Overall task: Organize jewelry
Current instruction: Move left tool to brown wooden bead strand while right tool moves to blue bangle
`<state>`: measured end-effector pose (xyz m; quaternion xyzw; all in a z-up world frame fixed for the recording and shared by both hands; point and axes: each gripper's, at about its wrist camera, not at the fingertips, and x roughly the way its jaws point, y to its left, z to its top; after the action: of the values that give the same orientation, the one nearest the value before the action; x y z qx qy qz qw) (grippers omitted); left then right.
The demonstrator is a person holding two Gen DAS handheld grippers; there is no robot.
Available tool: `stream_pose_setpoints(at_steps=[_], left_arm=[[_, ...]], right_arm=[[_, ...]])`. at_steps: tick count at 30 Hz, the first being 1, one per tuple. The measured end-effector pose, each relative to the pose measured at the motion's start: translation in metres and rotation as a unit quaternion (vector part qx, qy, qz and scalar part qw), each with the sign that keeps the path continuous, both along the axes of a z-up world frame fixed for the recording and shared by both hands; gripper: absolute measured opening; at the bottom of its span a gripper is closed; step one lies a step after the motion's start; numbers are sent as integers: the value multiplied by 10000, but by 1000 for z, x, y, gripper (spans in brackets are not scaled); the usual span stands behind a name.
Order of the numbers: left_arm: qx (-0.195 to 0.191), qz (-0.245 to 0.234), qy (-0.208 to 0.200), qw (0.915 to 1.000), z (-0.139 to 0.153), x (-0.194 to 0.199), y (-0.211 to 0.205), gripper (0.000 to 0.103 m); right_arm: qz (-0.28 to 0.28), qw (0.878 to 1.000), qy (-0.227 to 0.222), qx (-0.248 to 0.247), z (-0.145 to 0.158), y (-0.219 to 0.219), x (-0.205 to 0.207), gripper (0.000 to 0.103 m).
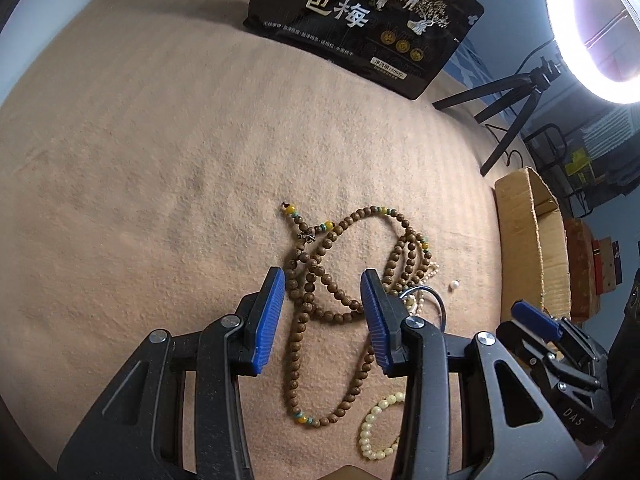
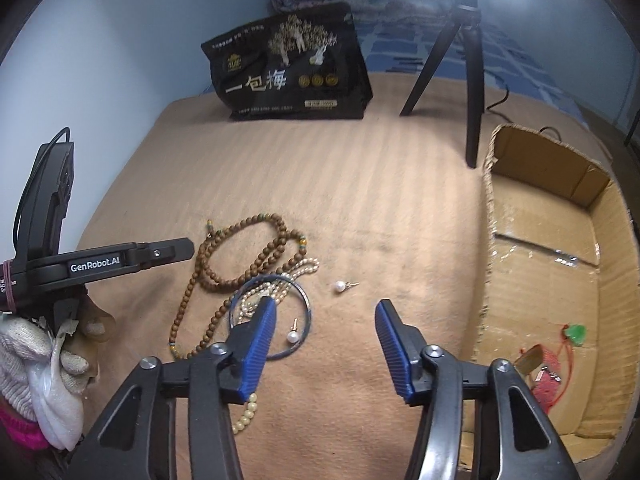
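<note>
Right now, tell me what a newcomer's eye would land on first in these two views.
First the tangle of brown wooden beads mid-blanket, mixed with a pearl strand and a blue bangle, with both open blue-padded grippers, left gripper and right gripper, poised above. Next the glaring ring light at the top right of the left view. Then the black snack bag standing at the back, and the open cardboard box on the right.
</note>
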<state>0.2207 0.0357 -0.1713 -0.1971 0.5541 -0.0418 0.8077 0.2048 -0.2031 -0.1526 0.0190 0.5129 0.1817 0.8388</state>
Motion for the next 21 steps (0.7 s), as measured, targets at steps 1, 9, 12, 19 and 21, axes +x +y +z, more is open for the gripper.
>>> stream_pose_setpoints(at_steps=[1,9,12,19,21], left_arm=[[6,10,23,10000,-2,0,0,40],[33,29,147,9999,-14,3,1,40],[23,50,169,9998,-16,4,1,40],[-89,144,228,9996,-21,8,1,40],[-91,163,245,9995,-23,10,1,40]], right_arm=[[28,10000,37,20,-2,2,0,50],[38,9996,263,117,-15,8,6,42],[11,9993,342,177,-19,8,9,39],[-18,9988,464,172,-31,12,11,35],[-36,9986,494,176,-34,14,12,35]])
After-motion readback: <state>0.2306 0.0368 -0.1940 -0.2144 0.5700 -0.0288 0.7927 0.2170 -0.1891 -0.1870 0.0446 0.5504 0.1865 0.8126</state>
